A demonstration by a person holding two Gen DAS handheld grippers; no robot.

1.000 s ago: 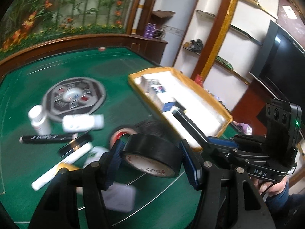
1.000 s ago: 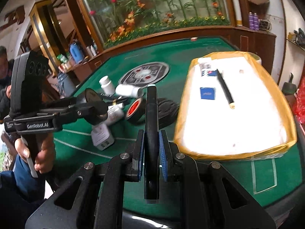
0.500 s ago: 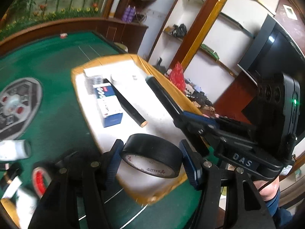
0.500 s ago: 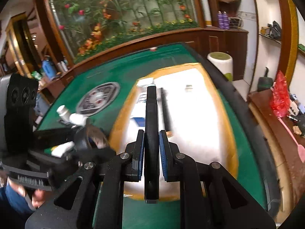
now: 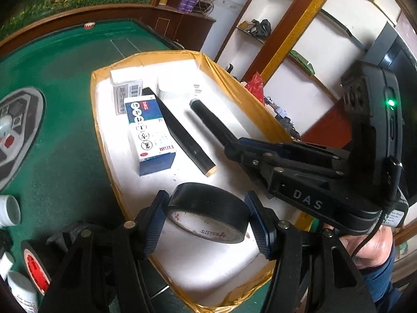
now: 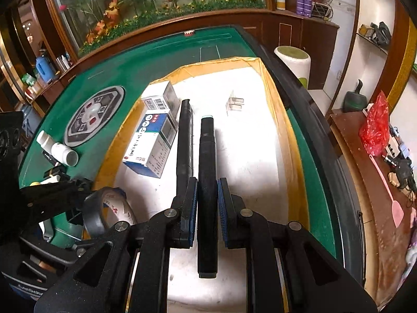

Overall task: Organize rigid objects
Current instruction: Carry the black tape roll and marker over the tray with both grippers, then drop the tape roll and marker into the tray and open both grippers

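Here, in the left wrist view, the left gripper (image 5: pixel 206 219) is closed on a roll of black tape (image 5: pixel 207 215), its blue pads pressing the roll's two sides, and holds it above the near end of the yellow-rimmed tray (image 5: pixel 104 140). On the tray's white floor a blue-and-white box (image 5: pixel 148 133) lies along the left rim, a smaller white box (image 5: pixel 126 92) sits in the far left corner, and a black marker (image 5: pixel 179 133) rests just beside the blue-and-white box. The right gripper (image 5: pixel 234 148) enters from the right edge and clamps a second black pen (image 5: pixel 208 121) over the middle of the tray. A red-cored tape roll (image 5: pixel 34 268) and white bottles (image 5: pixel 10 208) remain on the green tabletop (image 5: pixel 65 78) near its left edge. In the right wrist view, the right gripper (image 6: pixel 207 200) is closed on the black pen (image 6: pixel 207 182), which points toward the tray's far rim and lies parallel to the black marker (image 6: pixel 184 140); whether the pen touches the tray floor cannot be told. The blue-and-white box (image 6: pixel 151 146) and the white box (image 6: pixel 160 97) lie left of the marker. The left gripper (image 6: pixel 104 208) with its tape roll (image 6: pixel 109 211) appears at the tray's near left corner, and a white bottle (image 6: pixel 65 154) lies on the tabletop (image 6: pixel 156 52) beyond it.
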